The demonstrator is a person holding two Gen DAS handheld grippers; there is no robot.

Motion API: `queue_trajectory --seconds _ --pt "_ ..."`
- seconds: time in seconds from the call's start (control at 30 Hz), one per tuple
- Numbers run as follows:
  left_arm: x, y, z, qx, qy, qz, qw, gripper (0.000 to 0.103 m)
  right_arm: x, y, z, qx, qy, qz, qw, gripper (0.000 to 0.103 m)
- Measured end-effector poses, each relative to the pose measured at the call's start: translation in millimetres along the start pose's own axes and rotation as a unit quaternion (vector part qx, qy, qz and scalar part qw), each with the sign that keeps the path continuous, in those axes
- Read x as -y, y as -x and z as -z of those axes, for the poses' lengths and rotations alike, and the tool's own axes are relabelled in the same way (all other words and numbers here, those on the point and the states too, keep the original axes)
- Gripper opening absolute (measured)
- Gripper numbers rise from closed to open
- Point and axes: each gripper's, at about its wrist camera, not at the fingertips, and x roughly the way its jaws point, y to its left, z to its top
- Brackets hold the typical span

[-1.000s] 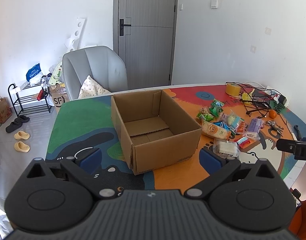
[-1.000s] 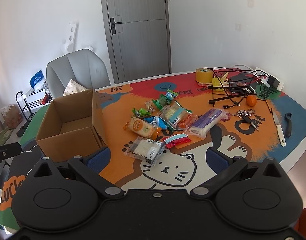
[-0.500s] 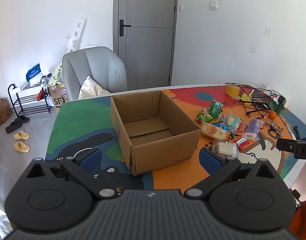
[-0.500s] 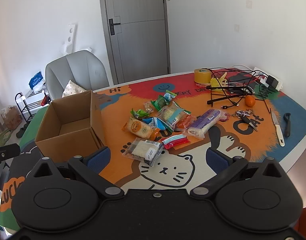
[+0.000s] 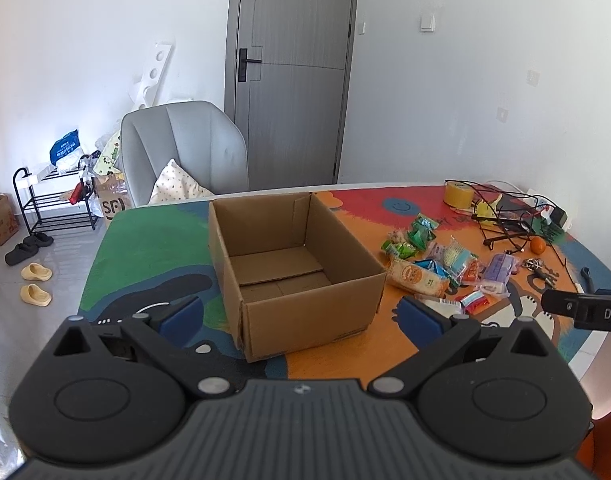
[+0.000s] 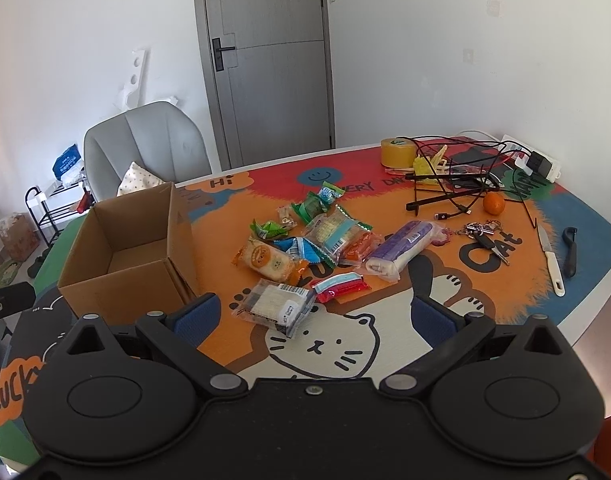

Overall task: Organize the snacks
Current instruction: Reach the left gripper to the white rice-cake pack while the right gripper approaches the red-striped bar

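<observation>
Snacks [image 6: 317, 248] lie in a loose heap on the counter [image 6: 445, 280], just to the right of an open cardboard box [image 6: 121, 252] whose inside shows only its bare bottom flaps; the heap holds a clear pack of pale biscuits [image 6: 275, 304] nearest the right tool [image 6: 313, 316], a red and blue pack [image 6: 339, 284] just beside it, an orange-edged round cracker pack [image 6: 265, 260], a purple roll pack [image 6: 399, 250] and several small green packets [image 6: 311, 206] at the far side; in the left wrist view the same box [image 5: 293, 264] sits straight ahead of the left tool [image 5: 301, 314], with the heap [image 5: 437, 264] to its right. Both tools hover above the near edge of the counter, fingers spread wide with nothing between the blue pads [image 6: 195, 314]; the left tool's pads [image 5: 419, 316] flank the box's near wall without touching it. Farther right on the counter lie a tangle of black cables [image 6: 457, 172], a roll of yellow tape [image 6: 397, 152], an orange fruit [image 6: 494, 204], a bunch of keys [image 6: 481, 234] and a white-handled knife [image 6: 550, 260]; a grey chair [image 6: 145, 144] stands behind the counter, near a closed grey door [image 6: 265, 56].
</observation>
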Motion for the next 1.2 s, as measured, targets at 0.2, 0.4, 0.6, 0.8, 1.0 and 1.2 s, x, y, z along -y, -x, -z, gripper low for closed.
queue_trajectory --seconds 0.2,0.4,0.6,0.8,1.0,1.2 --pt "15 -10 3 0.017 -0.002 0.006 0.9998 0.103 7 -13 5 -0.025 -0.001 0.011 1.0 0.103" --pt "21 -24 1 0.023 0.008 0.016 0.9996 0.103 19 -24 7 -0.027 0.01 0.026 0.999 0.103" --pt "30 -39 5 0.02 0.015 0.025 0.9994 0.102 32 -38 11 -0.017 -0.005 0.019 1.0 0.103" --pt "50 -55 11 0.011 0.001 0.041 0.9991 0.102 48 -54 16 -0.02 -0.023 0.006 1.0 0.103" --pt "68 -75 18 0.007 -0.001 0.05 0.9987 0.101 61 -71 22 -0.028 -0.03 -0.008 0.999 0.103" --pt "89 -99 23 -0.002 -0.008 0.063 0.998 0.1 75 -90 21 -0.033 -0.036 -0.006 0.999 0.103"
